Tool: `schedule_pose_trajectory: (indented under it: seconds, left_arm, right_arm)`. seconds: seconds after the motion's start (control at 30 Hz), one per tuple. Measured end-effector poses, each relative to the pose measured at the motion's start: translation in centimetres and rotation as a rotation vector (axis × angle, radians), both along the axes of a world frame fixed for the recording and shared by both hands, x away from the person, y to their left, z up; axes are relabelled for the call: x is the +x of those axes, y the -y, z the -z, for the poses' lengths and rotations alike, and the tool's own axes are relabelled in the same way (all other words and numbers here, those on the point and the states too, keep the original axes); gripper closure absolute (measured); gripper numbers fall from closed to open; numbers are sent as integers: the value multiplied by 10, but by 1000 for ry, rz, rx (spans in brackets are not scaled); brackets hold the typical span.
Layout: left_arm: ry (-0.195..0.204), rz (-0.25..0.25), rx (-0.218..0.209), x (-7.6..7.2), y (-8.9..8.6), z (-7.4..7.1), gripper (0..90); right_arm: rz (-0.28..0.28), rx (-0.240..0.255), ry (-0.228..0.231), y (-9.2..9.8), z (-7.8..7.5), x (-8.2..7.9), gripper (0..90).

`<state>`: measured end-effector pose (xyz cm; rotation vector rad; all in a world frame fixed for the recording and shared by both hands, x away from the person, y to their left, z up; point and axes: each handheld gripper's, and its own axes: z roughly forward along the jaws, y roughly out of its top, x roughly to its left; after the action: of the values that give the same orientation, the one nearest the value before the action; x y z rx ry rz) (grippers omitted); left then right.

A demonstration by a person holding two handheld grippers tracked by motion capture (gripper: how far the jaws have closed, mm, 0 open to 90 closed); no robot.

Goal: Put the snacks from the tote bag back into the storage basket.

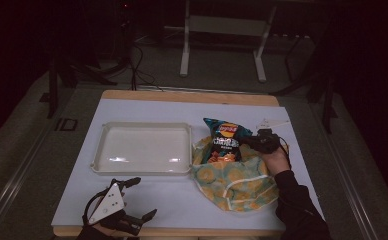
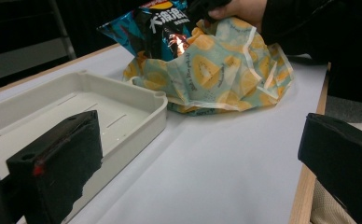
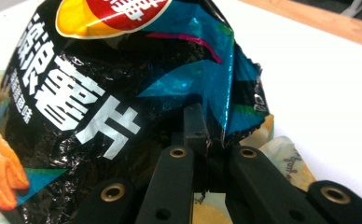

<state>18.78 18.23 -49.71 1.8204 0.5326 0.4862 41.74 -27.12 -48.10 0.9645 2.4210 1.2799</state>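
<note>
A dark blue and black chip bag (image 1: 224, 140) stands tilted in the mouth of a yellow and teal patterned cloth bag (image 1: 237, 182) right of centre. My right gripper (image 1: 249, 141) comes in from the right and is shut on the chip bag's side edge; in the right gripper view the jaws (image 3: 206, 140) pinch the crinkled foil of the chip bag (image 3: 100, 84) above the cloth (image 3: 286, 154). My left gripper (image 1: 142, 198) rests at the front left, open and holding nothing. Its view shows the jaws wide apart (image 2: 198, 163), with the chip bag (image 2: 156, 28) and cloth bag (image 2: 221, 74) beyond.
A shallow white tray (image 1: 142, 150) lies left of the cloth bag, its corner (image 2: 137, 100) near my left gripper. A white mat (image 1: 182, 200) covers the wooden table. A small white item (image 1: 274, 121) lies at the back right. White frame legs (image 1: 184, 45) stand behind the table.
</note>
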Motion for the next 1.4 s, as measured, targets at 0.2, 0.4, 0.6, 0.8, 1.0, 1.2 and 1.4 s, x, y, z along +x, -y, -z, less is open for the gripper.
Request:
schedule_pose_trajectory:
  seconds: [0.2, 0.4, 0.6, 0.8, 1.0, 1.2, 1.4]
  left_arm:
    - [1, -3, -2, 0, 0, 0, 2]
    - [2, -5, -1, 0, 0, 0, 2]
    - [2, -7, 0, 0, 0, 0, 2]
    - [2, -7, 1, 0, 0, 0, 2]
    - [1, -10, -3, 0, 0, 0, 2]
    - [2, -9, -2, 0, 0, 0, 2]
    - [4, -8, -1, 0, 0, 0, 2]
  right_arm:
    - [-4, 34, 21, 2, -9, -6, 900]
    - [-17, 68, 37, 5, -23, -11, 900]
    - [-30, 111, 63, 7, -36, -17, 900]
    - [-46, 154, 87, 8, -54, -23, 900]
    - [-48, 172, 122, 6, -71, -28, 900]
    - [-33, 186, 158, 5, -88, -29, 900]
    - [-7, 184, 184, 4, -102, -29, 900]
